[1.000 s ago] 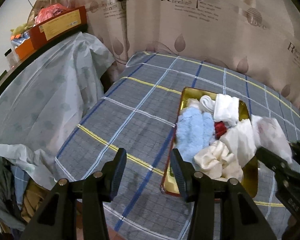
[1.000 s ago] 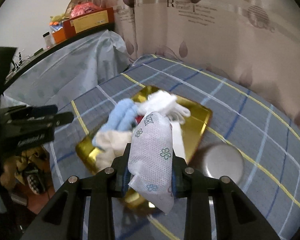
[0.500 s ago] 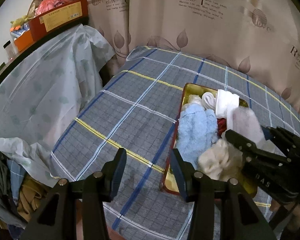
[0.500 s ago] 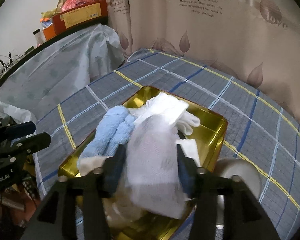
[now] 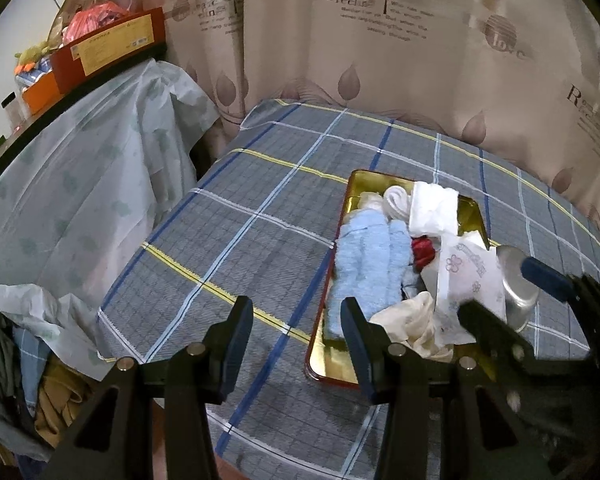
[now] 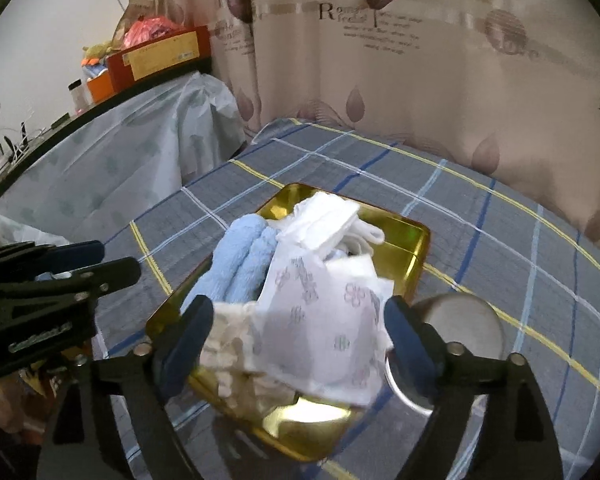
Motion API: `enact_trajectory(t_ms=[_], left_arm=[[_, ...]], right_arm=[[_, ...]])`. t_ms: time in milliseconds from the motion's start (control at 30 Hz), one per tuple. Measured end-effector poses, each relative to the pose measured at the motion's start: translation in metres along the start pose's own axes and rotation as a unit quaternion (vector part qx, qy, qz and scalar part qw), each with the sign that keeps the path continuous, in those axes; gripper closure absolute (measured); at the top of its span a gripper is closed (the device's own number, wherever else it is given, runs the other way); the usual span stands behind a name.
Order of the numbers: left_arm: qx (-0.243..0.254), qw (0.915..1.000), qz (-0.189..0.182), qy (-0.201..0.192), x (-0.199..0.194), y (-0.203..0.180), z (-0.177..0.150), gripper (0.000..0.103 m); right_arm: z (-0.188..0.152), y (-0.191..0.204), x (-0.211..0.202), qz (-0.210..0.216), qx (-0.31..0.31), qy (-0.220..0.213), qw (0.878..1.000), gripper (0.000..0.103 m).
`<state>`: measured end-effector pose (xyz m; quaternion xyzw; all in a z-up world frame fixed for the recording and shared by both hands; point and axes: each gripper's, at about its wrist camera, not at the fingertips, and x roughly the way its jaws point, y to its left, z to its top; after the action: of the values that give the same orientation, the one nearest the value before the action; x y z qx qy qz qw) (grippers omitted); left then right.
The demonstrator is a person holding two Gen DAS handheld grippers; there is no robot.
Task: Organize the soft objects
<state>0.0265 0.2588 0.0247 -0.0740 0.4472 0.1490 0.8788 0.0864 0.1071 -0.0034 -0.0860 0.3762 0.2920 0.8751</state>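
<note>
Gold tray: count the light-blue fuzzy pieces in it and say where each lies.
2, both in the gold tray: light-blue fuzzy pieces lie side by side along its left side. More may be buried under the white cloths.

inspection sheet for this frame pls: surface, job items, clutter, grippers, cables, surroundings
Surface: plaid blue-grey cloth over a table.
Job's things: gold tin tray holding a light blue fuzzy cloth, white cloths, a red item, a cream cloth and a flower-print white pouch on top.
Clutter: round metal lid beside the tray.
Grippers: left gripper open, nothing between its jaws; right gripper jaws opening around the pouch, pads off it.
Cables: some at the far left edge in the right wrist view, blurred.
Surroundings: printed curtain; plastic-draped furniture topped with boxes.
</note>
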Motion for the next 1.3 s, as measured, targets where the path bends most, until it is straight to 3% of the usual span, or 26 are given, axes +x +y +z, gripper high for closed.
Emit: enact_trajectory(t_ms=[333, 500, 1300], left_arm=[[0.021, 0.9998, -0.005, 0.002, 0.001, -0.017, -0.007, 0.057], [0.03, 0.9995, -0.009, 0.004, 0.002, -0.025, -0.01, 0.057], [0.04, 0.999, -0.018, 0.008, -0.001, -0.034, -0.014, 0.056]], right_arm=[[-0.031, -0.001, -0.024, -0.058, 0.025, 0.013, 0.998, 0.003], [-0.045, -0.008, -0.028, -0.057, 0.052, 0.019, 0.997, 0.003], [-0.057, -0.009, -0.023, -0.051, 0.066, 0.035, 0.996, 0.003]])
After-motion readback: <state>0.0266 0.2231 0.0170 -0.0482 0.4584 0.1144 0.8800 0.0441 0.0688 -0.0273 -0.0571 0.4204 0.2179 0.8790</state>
